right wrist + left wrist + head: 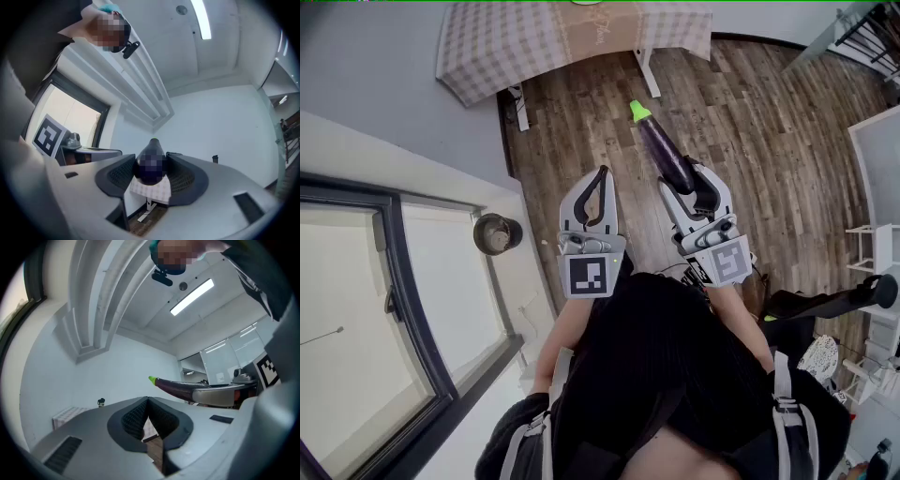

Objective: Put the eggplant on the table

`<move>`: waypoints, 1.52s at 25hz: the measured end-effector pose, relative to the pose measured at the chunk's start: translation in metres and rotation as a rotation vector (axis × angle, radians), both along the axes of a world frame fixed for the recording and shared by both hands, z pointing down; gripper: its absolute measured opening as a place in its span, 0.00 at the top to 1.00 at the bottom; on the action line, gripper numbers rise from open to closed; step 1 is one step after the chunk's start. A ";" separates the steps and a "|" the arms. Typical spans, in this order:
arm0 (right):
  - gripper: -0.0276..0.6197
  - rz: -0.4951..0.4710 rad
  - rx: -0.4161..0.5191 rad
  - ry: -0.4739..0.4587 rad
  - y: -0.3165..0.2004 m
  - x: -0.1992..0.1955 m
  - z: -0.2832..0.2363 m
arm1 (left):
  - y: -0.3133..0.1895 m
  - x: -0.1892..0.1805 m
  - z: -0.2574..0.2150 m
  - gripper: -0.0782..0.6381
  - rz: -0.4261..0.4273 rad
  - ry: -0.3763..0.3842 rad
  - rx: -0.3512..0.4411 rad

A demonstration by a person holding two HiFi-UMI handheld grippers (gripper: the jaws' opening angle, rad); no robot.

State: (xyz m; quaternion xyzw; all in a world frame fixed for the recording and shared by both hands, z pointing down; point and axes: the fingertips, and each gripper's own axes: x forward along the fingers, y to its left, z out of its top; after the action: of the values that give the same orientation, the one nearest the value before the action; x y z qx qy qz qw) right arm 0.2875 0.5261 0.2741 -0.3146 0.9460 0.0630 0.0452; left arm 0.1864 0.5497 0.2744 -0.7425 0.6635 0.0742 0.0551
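Left gripper (601,178): jaws together, empty. Right gripper (682,187): jaws clamped on thick end of eggplant (659,145), green tip forward, above wood floor (750,122). Table (497,56): well ahead, checked cloth. Risk: long overhang levering loose, dropping short of table.

A round dark container (497,233) sits near a large window (366,309), wood floor (750,131) alongside.

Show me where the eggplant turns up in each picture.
Head view: eggplant above centre, in the right tongs.
Left gripper view: eggplant right of centre, sideways.
Right gripper view: eggplant dead centre, end-on.
Shared landmark: the checked table ahead.
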 end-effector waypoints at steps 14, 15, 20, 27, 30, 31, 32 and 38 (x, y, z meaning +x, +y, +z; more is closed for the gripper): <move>0.63 -0.073 -0.005 0.003 -0.016 -0.072 -0.003 | -0.022 -0.058 0.011 0.90 0.004 0.044 -0.014; 0.63 -0.069 -0.004 0.005 -0.020 -0.074 -0.002 | -0.025 -0.061 0.013 0.90 0.003 0.044 -0.019; 0.63 -0.014 -0.002 0.001 -0.049 -0.072 0.000 | -0.047 -0.072 0.013 0.90 0.000 0.044 -0.014; 0.63 0.011 -0.023 -0.008 -0.102 -0.069 0.007 | -0.096 -0.075 0.011 0.90 0.012 0.035 -0.007; 0.63 0.000 -0.037 -0.022 -0.130 -0.073 0.013 | -0.127 -0.074 0.017 0.90 0.028 0.013 -0.027; 0.63 0.002 -0.043 -0.029 -0.141 -0.074 0.014 | -0.138 -0.074 0.017 0.90 0.034 0.002 -0.029; 0.63 0.007 -0.049 -0.036 -0.154 -0.075 0.015 | -0.150 -0.073 0.016 0.90 0.040 -0.010 -0.028; 0.63 0.020 -0.077 -0.068 -0.238 -0.074 0.020 | -0.230 -0.065 0.018 0.90 0.072 -0.045 -0.067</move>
State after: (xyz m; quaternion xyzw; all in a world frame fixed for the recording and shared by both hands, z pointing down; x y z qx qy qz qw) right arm 0.2138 0.2878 0.2941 -0.3275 0.9425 0.0164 0.0648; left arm 0.1212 0.3200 0.2928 -0.7688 0.6370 0.0373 0.0423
